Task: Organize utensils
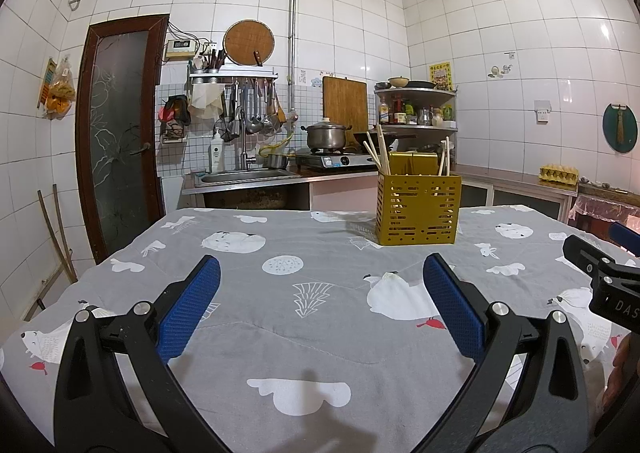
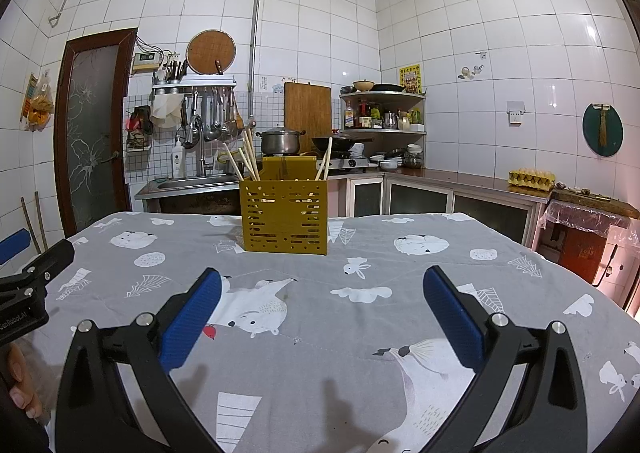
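A yellow perforated utensil holder (image 1: 417, 209) stands on the far part of the table, with several wooden chopsticks (image 1: 378, 153) standing in it. It also shows in the right wrist view (image 2: 285, 217) with its chopsticks (image 2: 246, 161). My left gripper (image 1: 322, 273) is open and empty, low over the grey patterned tablecloth (image 1: 280, 333), well short of the holder. My right gripper (image 2: 322, 285) is open and empty, also short of the holder. Each gripper shows at the edge of the other's view: the right gripper (image 1: 600, 273) and the left gripper (image 2: 28, 273).
The table's far edge lies just behind the holder. Beyond it are a sink counter (image 1: 248, 177), a stove with a pot (image 1: 326, 135), a corner shelf (image 1: 416, 105) and an egg tray (image 2: 531, 177). A brown door (image 1: 120, 133) is at left.
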Available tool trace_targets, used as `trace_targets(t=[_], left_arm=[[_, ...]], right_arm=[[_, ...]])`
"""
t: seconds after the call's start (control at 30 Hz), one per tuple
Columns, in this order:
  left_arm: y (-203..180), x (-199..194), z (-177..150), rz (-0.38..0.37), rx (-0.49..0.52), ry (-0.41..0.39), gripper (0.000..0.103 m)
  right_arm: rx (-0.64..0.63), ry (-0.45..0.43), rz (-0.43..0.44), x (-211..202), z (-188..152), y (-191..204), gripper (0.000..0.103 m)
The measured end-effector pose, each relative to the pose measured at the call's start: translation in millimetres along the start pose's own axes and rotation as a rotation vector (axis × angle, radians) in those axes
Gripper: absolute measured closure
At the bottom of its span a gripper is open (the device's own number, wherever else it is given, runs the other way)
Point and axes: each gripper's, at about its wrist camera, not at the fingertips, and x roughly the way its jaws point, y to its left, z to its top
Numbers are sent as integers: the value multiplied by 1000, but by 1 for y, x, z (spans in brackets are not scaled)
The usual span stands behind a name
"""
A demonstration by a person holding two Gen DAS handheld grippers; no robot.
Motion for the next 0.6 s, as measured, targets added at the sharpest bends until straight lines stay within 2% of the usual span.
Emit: trace_targets(t=[0.6], left_arm=[[1,1,4,3,2,-6,5]], right_arm=[[0,0,0,0,0,0,4]])
